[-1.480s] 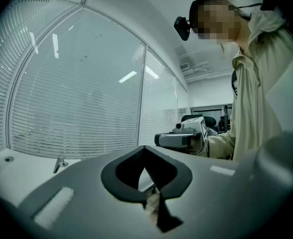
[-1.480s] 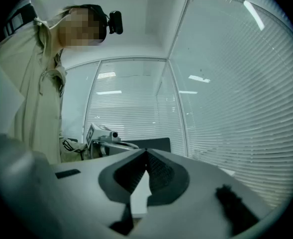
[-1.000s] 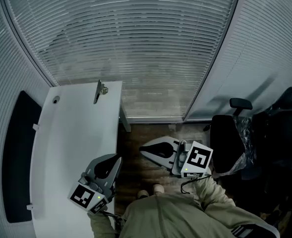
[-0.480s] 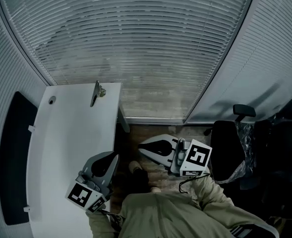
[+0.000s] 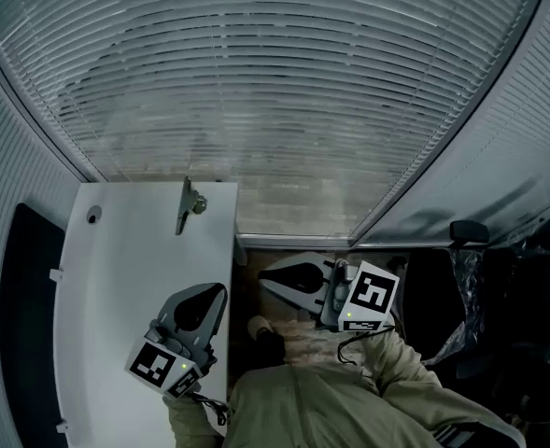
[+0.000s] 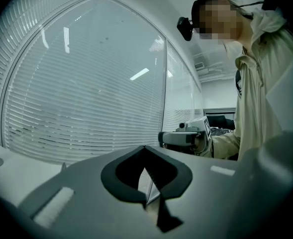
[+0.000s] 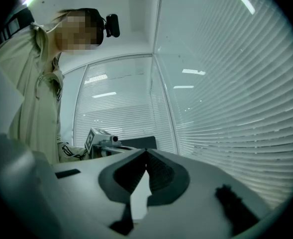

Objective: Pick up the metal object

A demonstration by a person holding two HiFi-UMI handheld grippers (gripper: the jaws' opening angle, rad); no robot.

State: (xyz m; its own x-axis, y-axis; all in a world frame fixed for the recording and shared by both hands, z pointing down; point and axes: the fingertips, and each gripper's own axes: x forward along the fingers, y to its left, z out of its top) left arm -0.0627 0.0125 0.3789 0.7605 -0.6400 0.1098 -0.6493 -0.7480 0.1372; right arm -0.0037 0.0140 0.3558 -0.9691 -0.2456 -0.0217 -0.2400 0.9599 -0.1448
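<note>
**Item record — metal object on white surface, two hand-held tongs**

Metal object (image 5: 189, 205): a slim grey piece with a small knob-like part at its side. It lies on the white surface (image 5: 116, 278) close to the far edge and towards the right-hand corner, just in front of the slatted blinds (image 5: 275, 82). Nothing touches it, and it is well apart from both tongs.

Left tongs (image 5: 218, 292): they hover over the near right part of the surface and point towards the far edge. The marker cube (image 5: 158, 367) sits at the rear. In the left gripper view the two jaws are together, tip meeting tip, with nothing between them.

Right tongs (image 5: 265, 281): they are off the surface, to its right and over the wooden floor (image 5: 293, 339), pointing left towards the surface's edge. Their own marker cube (image 5: 373, 297) sits at the rear. In the right gripper view the jaws meet at the tips and hold nothing.

Other entries:
- A small round fitting (image 5: 93, 215) near the far left corner of the surface.
- A dark panel (image 5: 27, 325) along the surface's left side.
- A black chair (image 5: 461, 287) at the right.
- A beige sleeve (image 5: 396, 367) behind the right tongs — and one shoe (image 5: 263, 329) on the floor between the two tongs.
</note>
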